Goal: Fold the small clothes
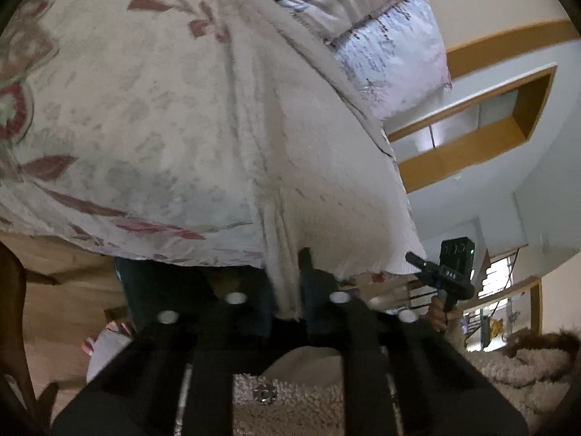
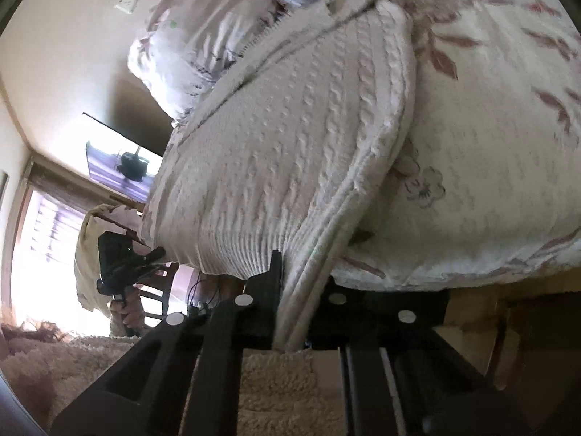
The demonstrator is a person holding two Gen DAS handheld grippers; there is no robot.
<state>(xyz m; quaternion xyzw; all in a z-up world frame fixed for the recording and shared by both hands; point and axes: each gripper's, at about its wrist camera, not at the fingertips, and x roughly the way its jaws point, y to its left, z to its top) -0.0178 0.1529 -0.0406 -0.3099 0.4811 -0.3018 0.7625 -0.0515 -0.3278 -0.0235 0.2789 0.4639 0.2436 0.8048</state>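
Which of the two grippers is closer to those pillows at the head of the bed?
Neither, clearly. The left gripper and right gripper both pinch the near hem of the white knitted sweater, and the pillows lie beyond its far end from each.

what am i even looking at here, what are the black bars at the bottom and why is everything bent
These are two fisheye cameras, one on each hand-held gripper, so the view bulges. The black bars are the gripper's own fingers. In the left wrist view, the left gripper is shut on the hem of a white cable-knit sweater; the right gripper, in a person's hand, shows at the far corner. The right wrist view mirrors this: the right gripper pinches the sweater's edge, with the left gripper beyond. The sweater lies on a floral bedspread, pillows behind.
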